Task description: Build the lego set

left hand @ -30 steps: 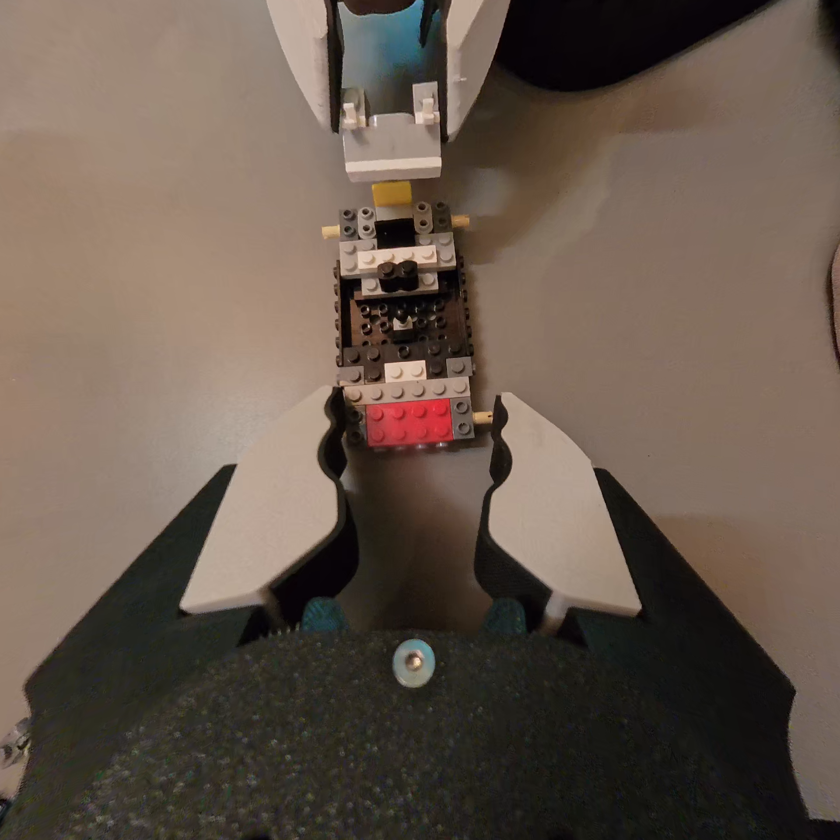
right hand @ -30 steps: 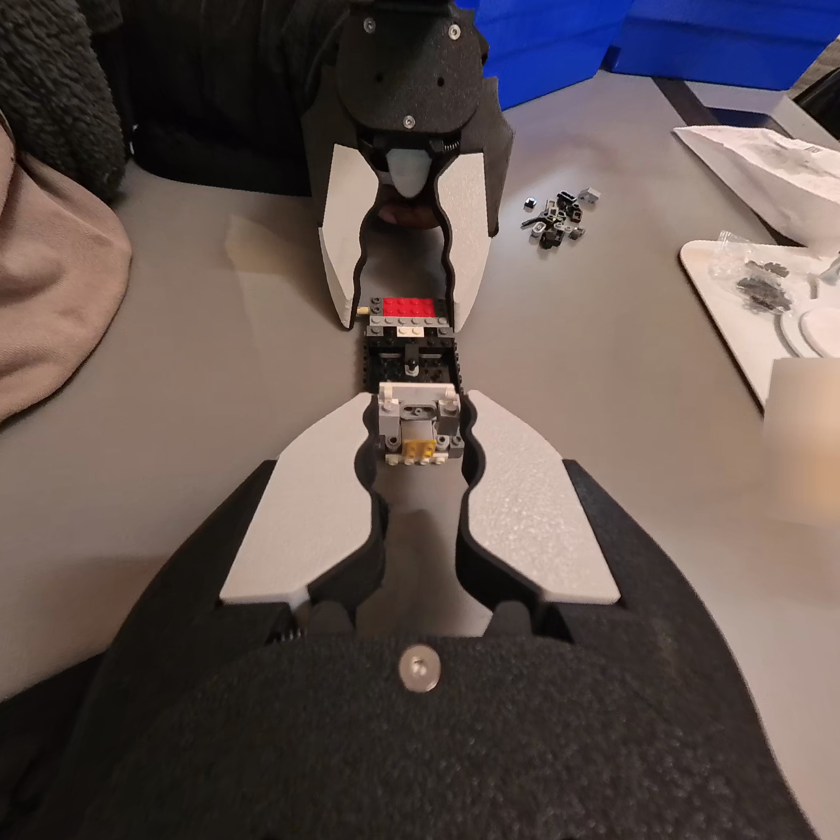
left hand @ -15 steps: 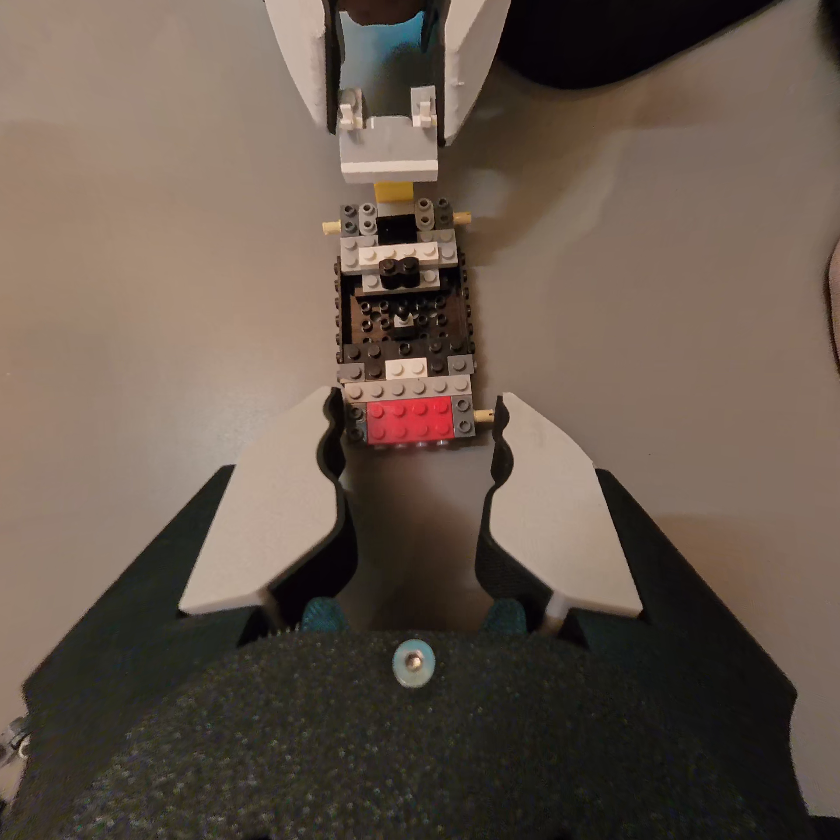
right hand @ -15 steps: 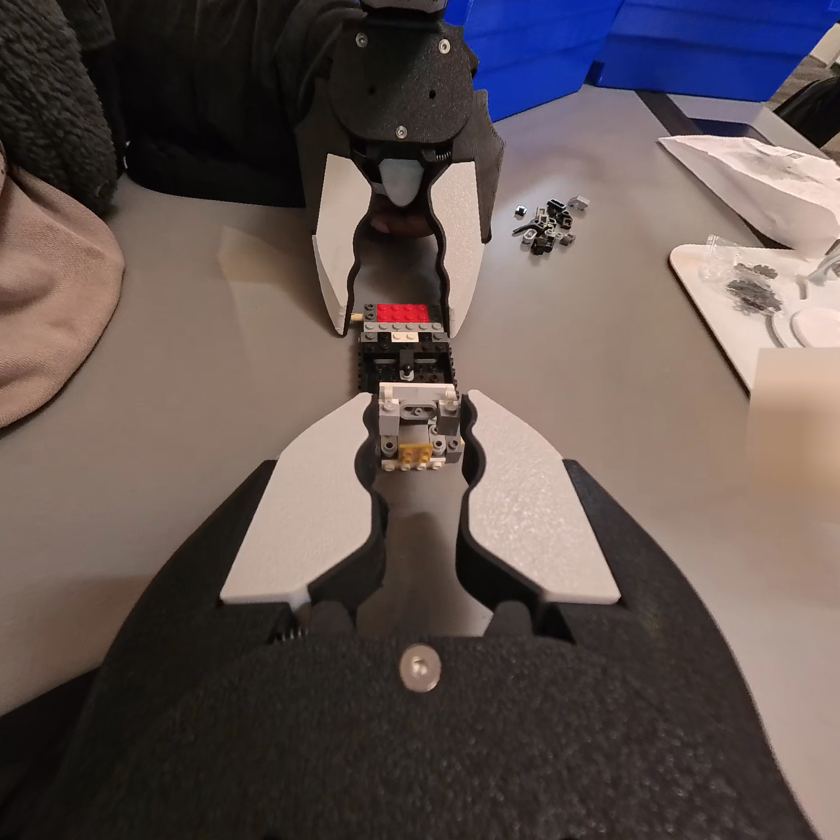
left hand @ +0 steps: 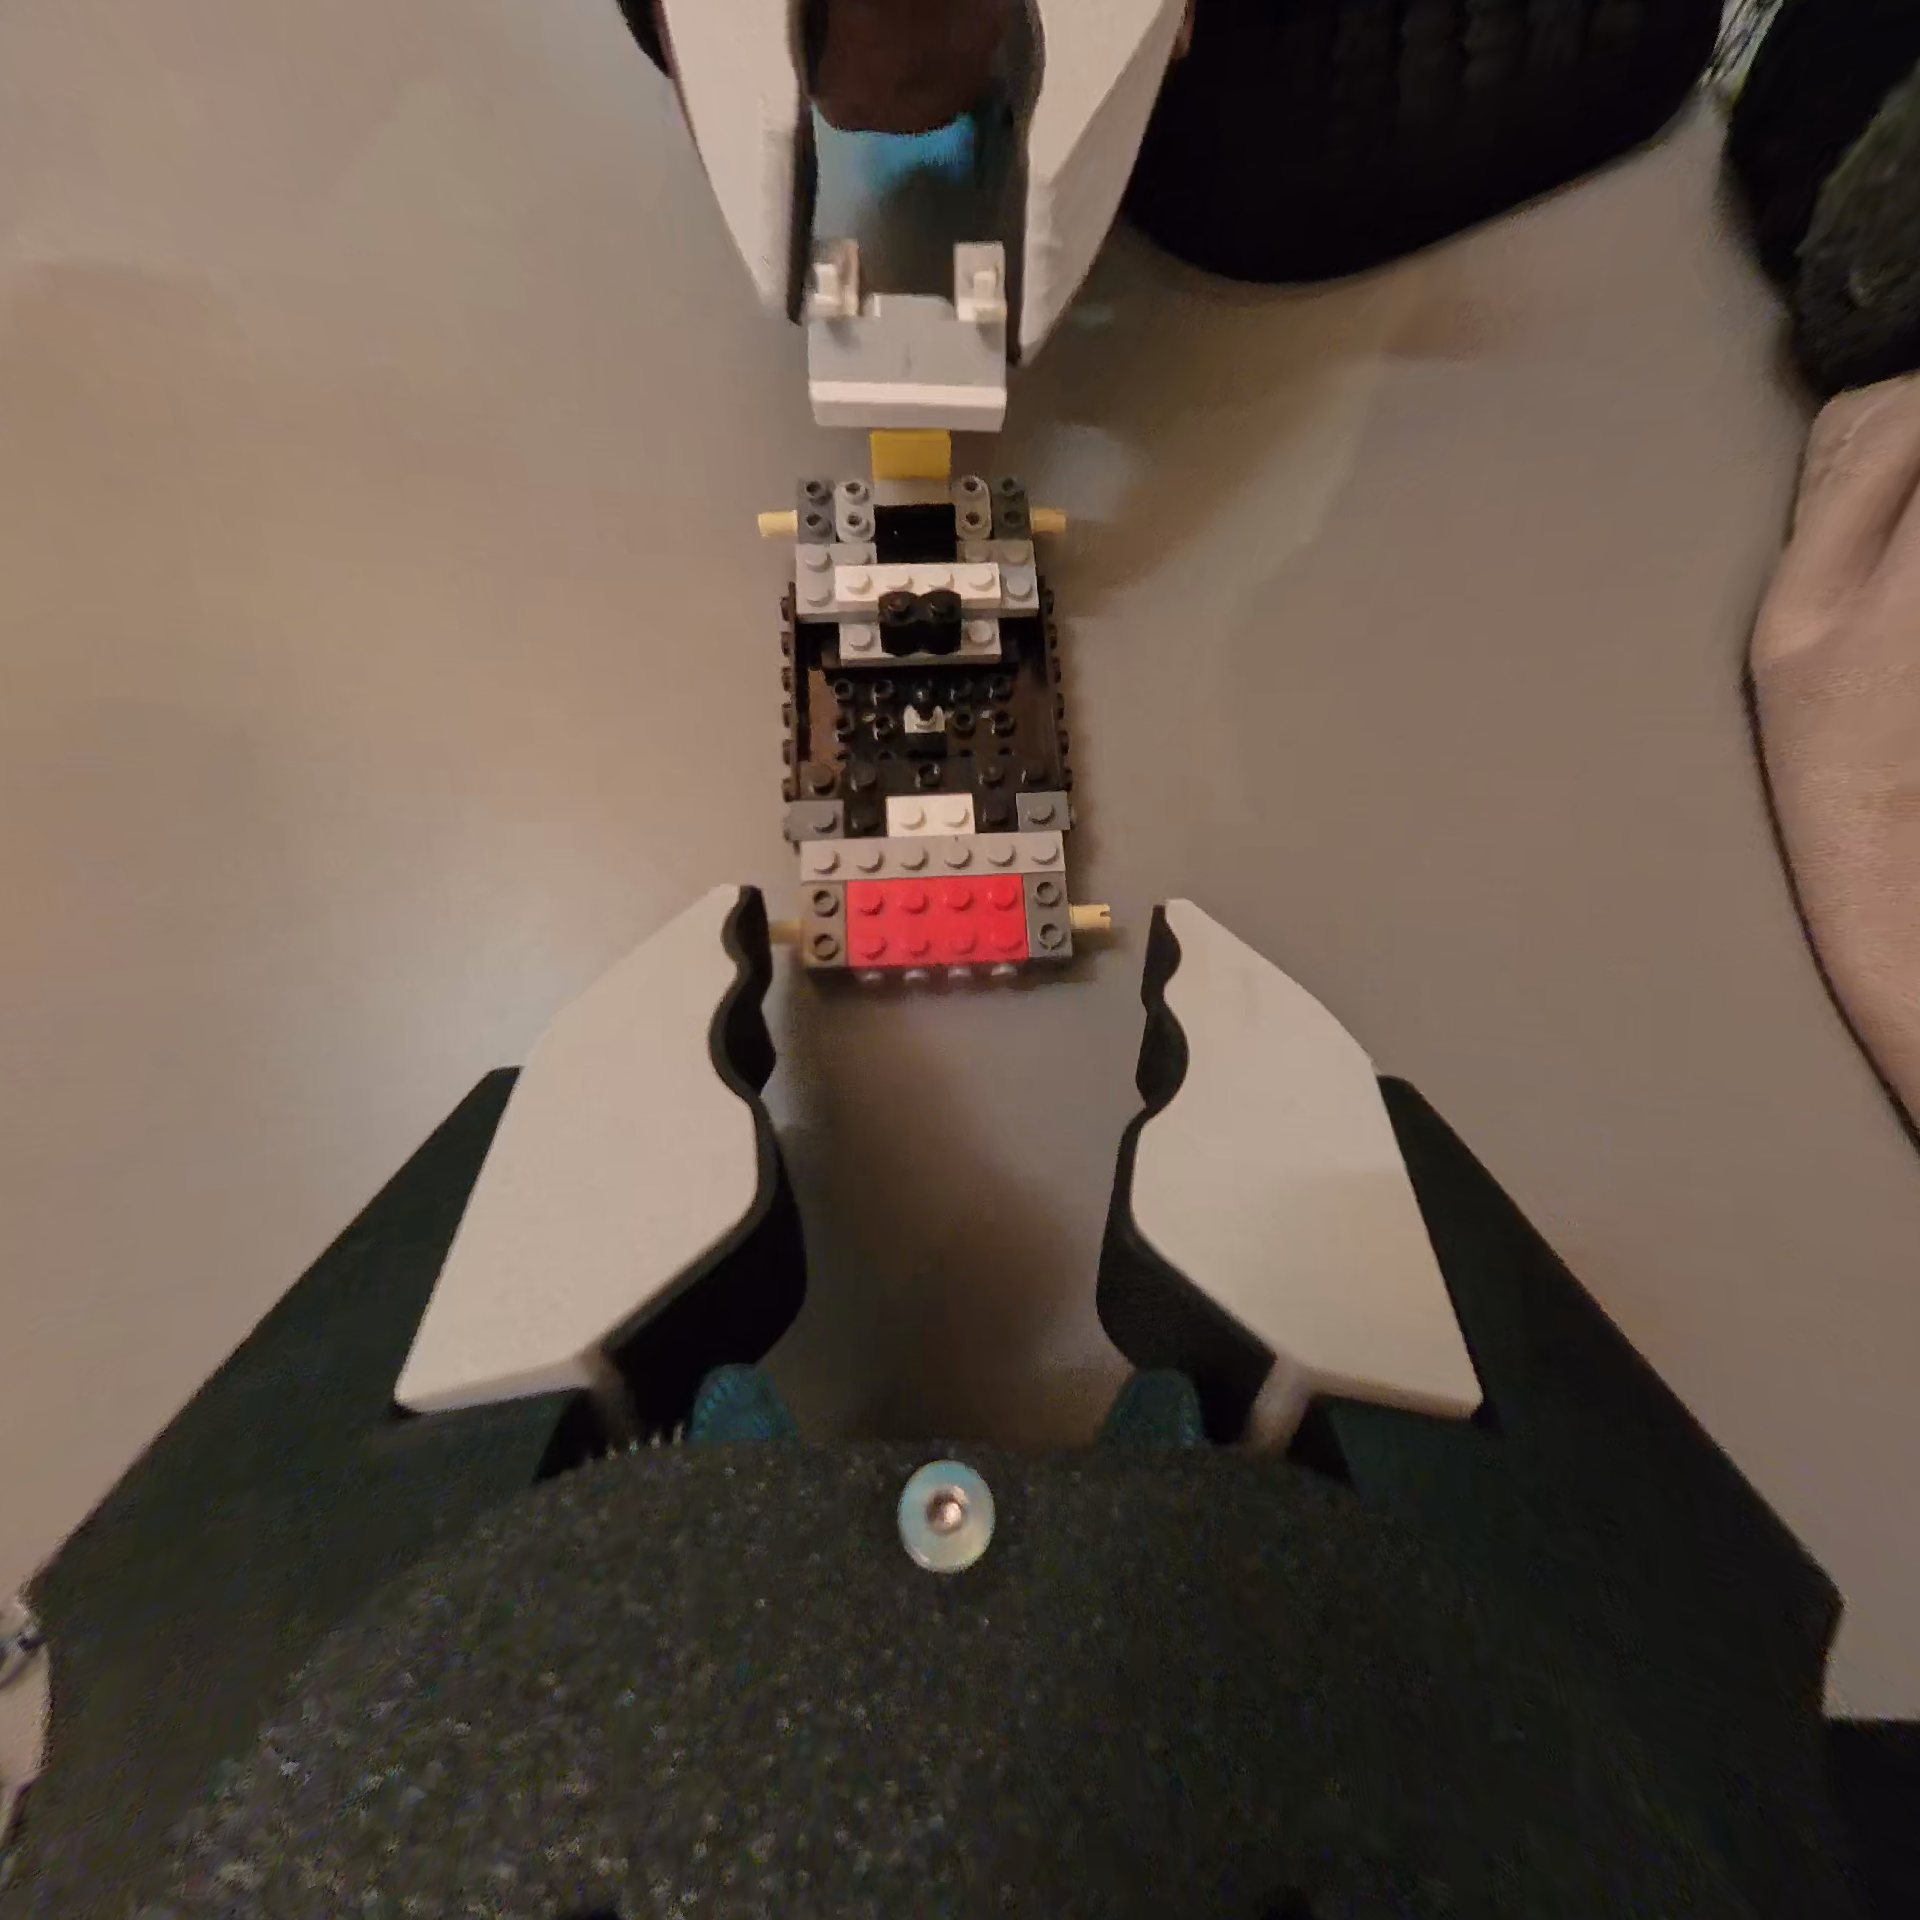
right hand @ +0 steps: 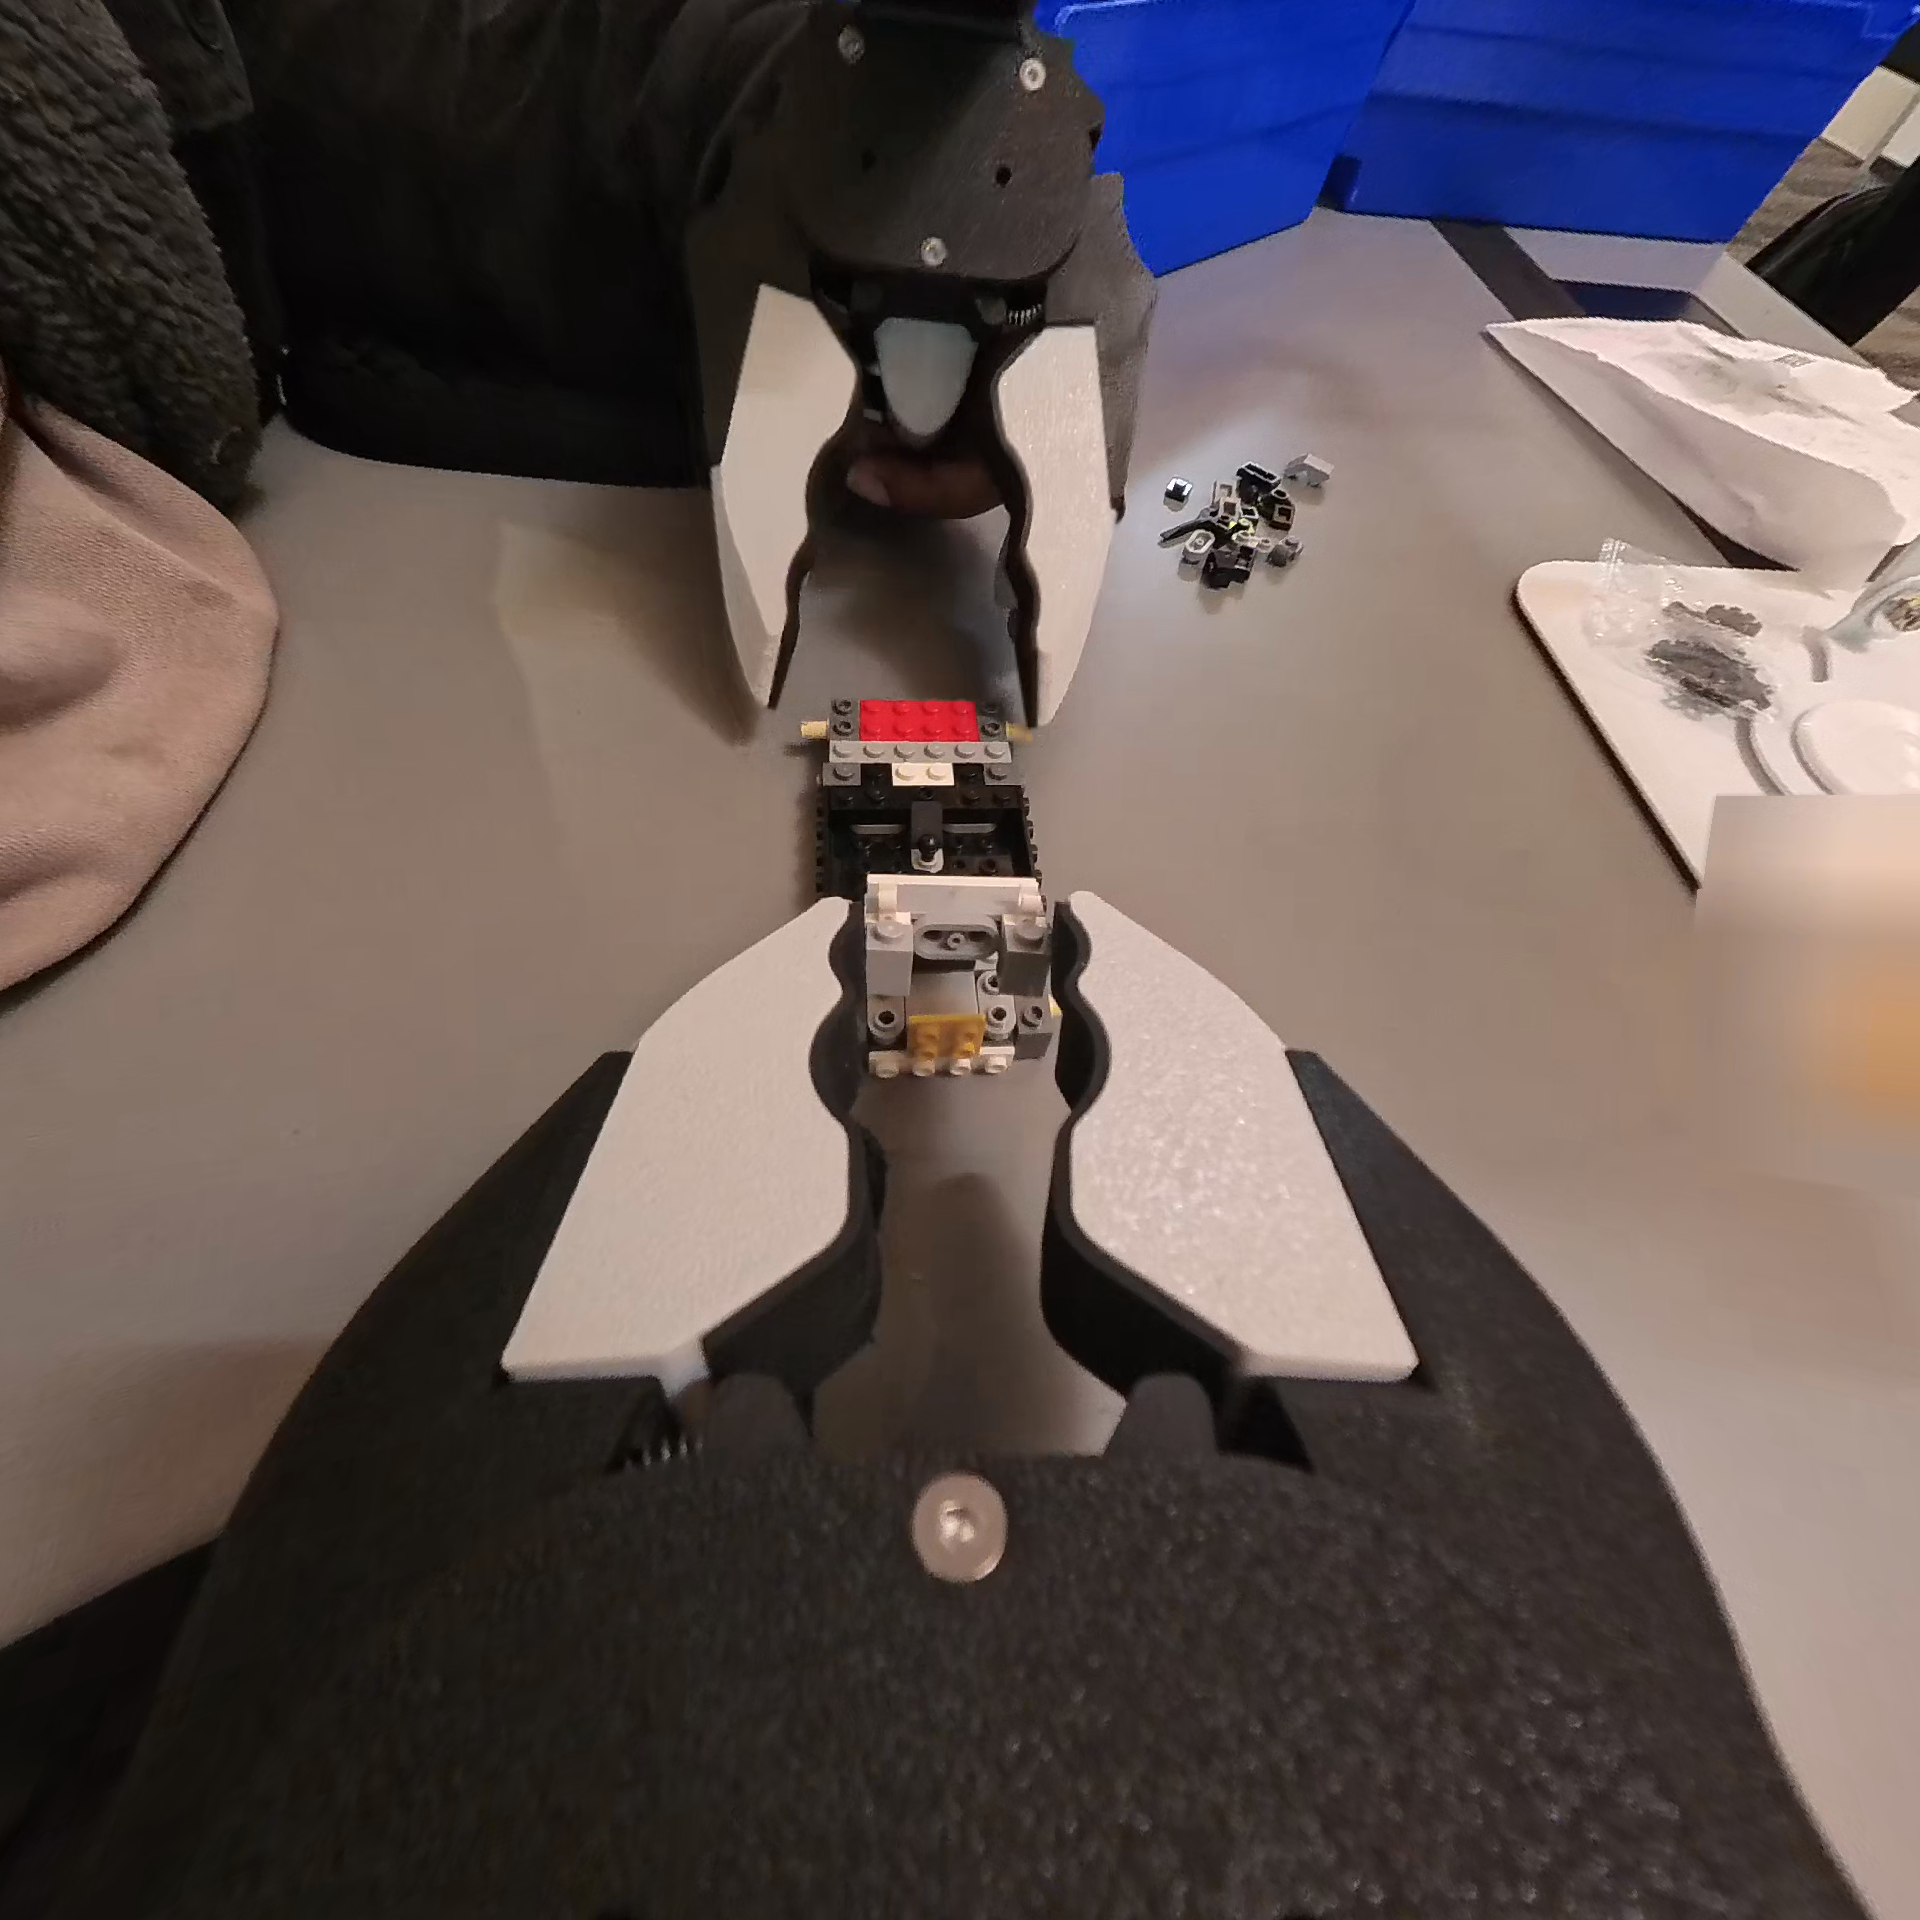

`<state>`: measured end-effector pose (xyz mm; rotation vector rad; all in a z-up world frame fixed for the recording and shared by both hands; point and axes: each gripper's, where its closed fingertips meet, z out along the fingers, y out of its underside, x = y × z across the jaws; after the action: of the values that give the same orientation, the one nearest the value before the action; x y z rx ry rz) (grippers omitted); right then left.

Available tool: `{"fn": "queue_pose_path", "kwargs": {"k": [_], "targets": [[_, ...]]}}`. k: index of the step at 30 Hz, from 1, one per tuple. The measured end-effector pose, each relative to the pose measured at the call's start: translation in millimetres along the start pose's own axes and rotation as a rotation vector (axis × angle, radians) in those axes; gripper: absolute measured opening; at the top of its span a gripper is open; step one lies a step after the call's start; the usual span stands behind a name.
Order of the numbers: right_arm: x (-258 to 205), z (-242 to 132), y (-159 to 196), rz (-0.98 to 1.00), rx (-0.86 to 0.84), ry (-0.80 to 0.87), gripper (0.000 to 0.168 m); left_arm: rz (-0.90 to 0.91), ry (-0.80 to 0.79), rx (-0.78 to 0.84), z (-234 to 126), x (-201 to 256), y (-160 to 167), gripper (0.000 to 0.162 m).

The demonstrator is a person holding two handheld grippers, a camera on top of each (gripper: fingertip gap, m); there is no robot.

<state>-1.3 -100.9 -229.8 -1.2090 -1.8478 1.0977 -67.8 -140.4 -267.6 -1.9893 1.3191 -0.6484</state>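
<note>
A long black and grey lego chassis [left hand: 925, 717] lies on the grey table, with a red brick [left hand: 935, 928] at its near end; it also shows in the right wrist view [right hand: 925, 821]. My left gripper [left hand: 951, 930] is open, its fingers on either side of the red end and apart from the axle pins; it also shows in the right wrist view [right hand: 904, 707]. My right gripper [right hand: 956, 920] is shut on a grey and white sub-assembly [right hand: 956, 977] with a yellow plate, at the chassis's other end. I cannot tell whether the two touch. The right gripper [left hand: 904, 322] and sub-assembly [left hand: 906, 364] also show in the left wrist view.
A pile of small dark pieces [right hand: 1242, 520] lies at the back right. A white tray [right hand: 1558, 623] with bagged parts and a white paper bag [right hand: 1714, 416] are at the right. Blue bins [right hand: 1558, 125] stand behind. A beige cloth [right hand: 104, 675] and a person's dark sleeve are at the left. Spacing between my two grippers at the tips: around 9 cm.
My left gripper has opened wider and drawn back from the red end of the chassis. The right gripper still holds the sub-assembly at the other end.
</note>
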Motion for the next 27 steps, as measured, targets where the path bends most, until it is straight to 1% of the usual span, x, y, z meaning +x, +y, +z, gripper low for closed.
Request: {"fn": "queue_pose_path", "kwargs": {"k": [6, 11, 14, 18, 21, 23, 25, 27], "targets": [[0, 0, -1, -0.003, 0.005, 0.005, 0.034, -0.063, 0.014, 0.128, -10, -3, -19, 0.063], [1, 0, -5, -0.01, 0.011, 0.015, 0.033, -0.14, 0.026, 0.25, -18, -7, -39, 0.046], [0, 0, -9, -0.017, 0.014, 0.022, 0.033, -0.177, 0.022, 0.292, -22, -10, -45, 0.037], [0, 1, -17, -0.026, 0.034, 0.043, 0.033, -0.194, 0.021, 0.321, -23, -10, -50, 0.031], [2, 1, -29, -0.031, 0.064, 0.082, 0.033, -0.208, 0.009, 0.338, -21, -10, -55, 0.03], [4, 1, -41, -0.048, 0.094, 0.13, 0.033, -0.246, 0.026, 0.388, -21, -9, -63, 0.032], [4, 1, -57, -0.071, 0.141, 0.18, 0.033, -0.332, 0.081, 0.463, -24, -6, -76, 0.034], [3, 0, -75, -0.113, 0.189, 0.24, 0.033, -0.45, 0.168, 0.571, -29, -3, -92, 0.039]]}}
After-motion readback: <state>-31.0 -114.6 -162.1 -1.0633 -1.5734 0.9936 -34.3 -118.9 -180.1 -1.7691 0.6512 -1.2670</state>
